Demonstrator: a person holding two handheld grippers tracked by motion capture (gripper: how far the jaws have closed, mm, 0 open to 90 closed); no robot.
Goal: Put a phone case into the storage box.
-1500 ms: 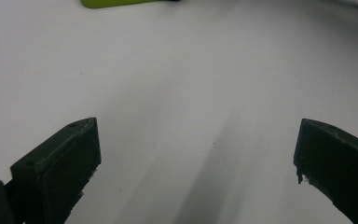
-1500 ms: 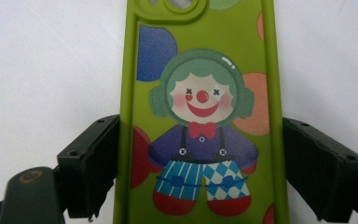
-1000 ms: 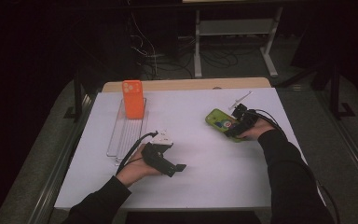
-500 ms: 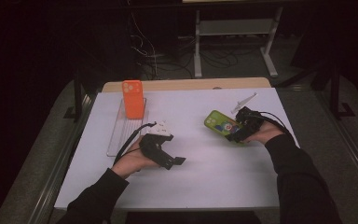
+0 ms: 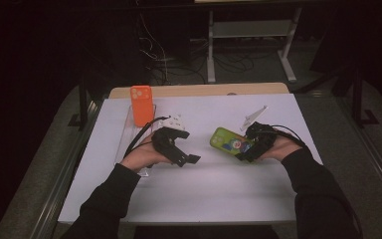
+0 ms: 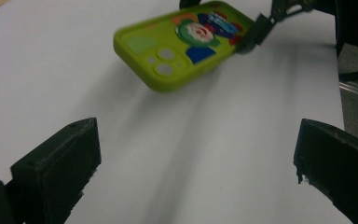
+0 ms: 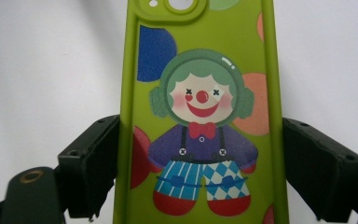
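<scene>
**Operator A:** Report the state of the right gripper.

**Operator B:** Its jaws are clamped on the two long edges of the green phone case, near the lower end. In the right gripper view, both black pads press against the sides of the case, printed side up, showing a clown figure in a green helmet.

**Operator A:** Location of the case?

**Operator B:** Right of centre on the white table, camera-cutout end pointing toward the left gripper. In the left gripper view the case appears raised clear of the surface, with a soft shadow beneath it; whether any part touches the table cannot be told.

**Operator A:** State of the left gripper?

**Operator B:** Jaws spread wide, nothing between them. In the left gripper view there is bare table between the two pads, and the case lies ahead of them, apart.

**Operator A:** Other items?

**Operator B:** An orange phone case stands upright at the far end of a clear tray, left of the left hand. A white object lies beyond the right gripper; its kind cannot be told.
</scene>
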